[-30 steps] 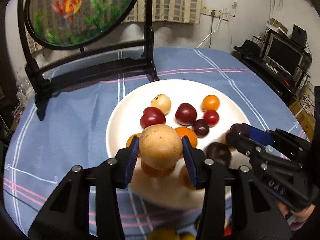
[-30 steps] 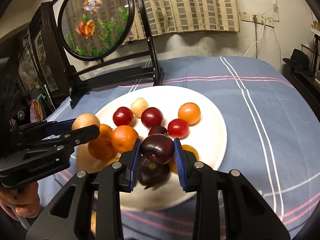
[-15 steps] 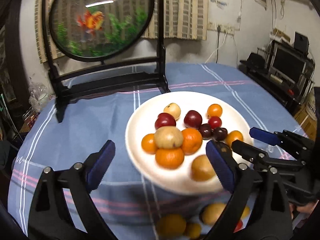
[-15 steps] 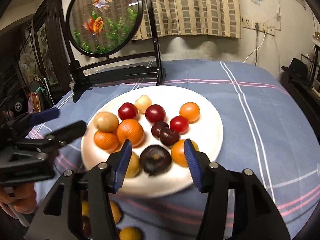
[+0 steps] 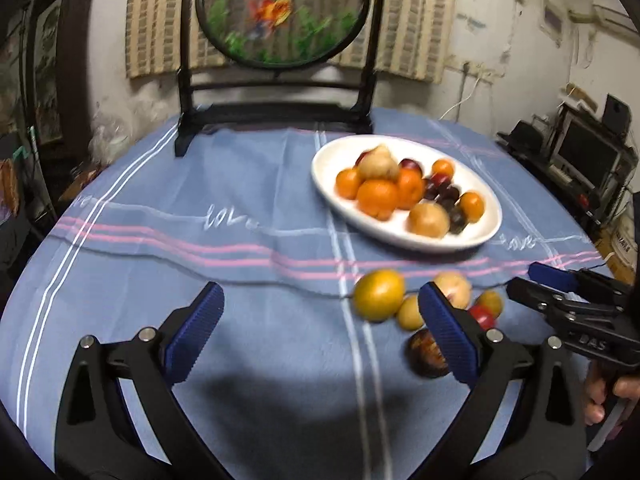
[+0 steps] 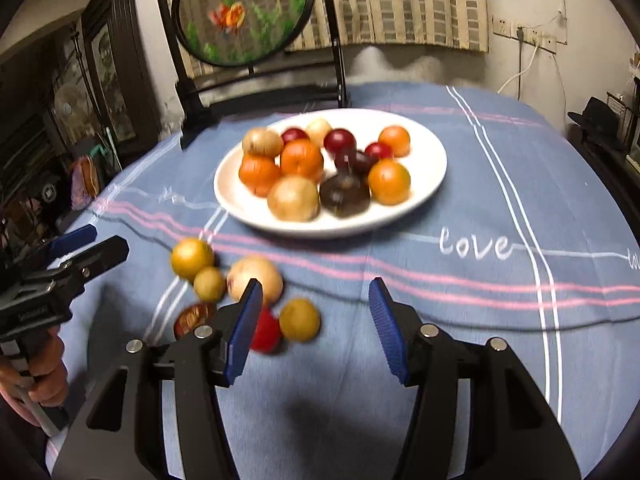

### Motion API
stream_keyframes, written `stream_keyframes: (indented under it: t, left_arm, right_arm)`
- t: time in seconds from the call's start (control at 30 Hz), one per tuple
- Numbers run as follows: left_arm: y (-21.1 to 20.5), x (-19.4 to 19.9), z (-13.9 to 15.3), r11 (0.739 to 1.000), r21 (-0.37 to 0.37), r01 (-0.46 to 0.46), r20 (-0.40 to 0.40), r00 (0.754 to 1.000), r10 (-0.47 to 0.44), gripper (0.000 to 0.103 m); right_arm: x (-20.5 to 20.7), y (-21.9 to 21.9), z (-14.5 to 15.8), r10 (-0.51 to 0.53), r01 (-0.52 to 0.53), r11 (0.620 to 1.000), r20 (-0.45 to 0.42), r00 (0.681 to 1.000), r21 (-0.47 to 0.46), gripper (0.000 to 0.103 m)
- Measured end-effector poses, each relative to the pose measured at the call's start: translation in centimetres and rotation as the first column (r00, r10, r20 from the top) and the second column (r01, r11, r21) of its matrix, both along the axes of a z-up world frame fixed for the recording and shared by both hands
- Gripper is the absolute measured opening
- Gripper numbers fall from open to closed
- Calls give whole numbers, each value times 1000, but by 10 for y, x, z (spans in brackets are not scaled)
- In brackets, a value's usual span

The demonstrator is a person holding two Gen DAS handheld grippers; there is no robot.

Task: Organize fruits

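Now both tools are empty: your left gripper (image 5: 320, 336) and right gripper (image 6: 316, 330) stand wide apart over the blue striped tablecloth (image 6: 500, 208). A loose cluster of fruit lies on the surface just ahead of them: a yellow-green fruit (image 6: 192, 258), a pale tan fruit (image 6: 256, 278), a red fruit (image 6: 266, 332), a yellow fruit (image 6: 300, 319) and a dark fruit (image 5: 426, 354). The white plate (image 6: 432, 156), further back, already carries oranges, plums and tan fruit. Judged from this layout, the step in hand is collecting one loose fruit. Centre a single fruit between the pads, descend straight, and close gently, since round fruit probably rolls and neighbours touch. Behind the plate stands a round goldfish screen (image 5: 280, 12) on a dark frame; beyond it hangs a striped curtain (image 6: 400, 0).
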State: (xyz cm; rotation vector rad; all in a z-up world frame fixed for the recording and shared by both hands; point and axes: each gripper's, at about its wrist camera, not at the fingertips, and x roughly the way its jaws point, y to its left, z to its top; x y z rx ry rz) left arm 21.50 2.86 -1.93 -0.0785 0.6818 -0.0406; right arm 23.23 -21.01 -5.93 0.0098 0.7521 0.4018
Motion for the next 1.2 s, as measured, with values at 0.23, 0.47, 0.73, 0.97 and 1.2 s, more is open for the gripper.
stream_keyframes:
  t: [0.23,0.47,0.73,0.97,1.2]
  left_arm:
    - [1,2,-8,997,55,-45,-24,999,46,99]
    - [12,-1,-1,998,-13,-66,-30,997,65,99]
    - [13,-1,1,997,-42,-64,-40,997,62,99]
    - [9,-3,3,998,-20,-61,-24,998,60,99]
    - [8,-3,2,998,-15,-62,-34,998,62,99]
  right_arm:
    - [-19,18,0,81,-79,994,24,996,-78,56]
    - [-24,33,-9,157,-158,983,-18,987,-93,44]
    - [-19,35,-17,165,-169,983,-59,985,-75,42]
    - [-13,40,-20,154,-158,985,-60,986,-69,37]
    - [-7,49,-20,145,-149,985,-46,988,-84,36]
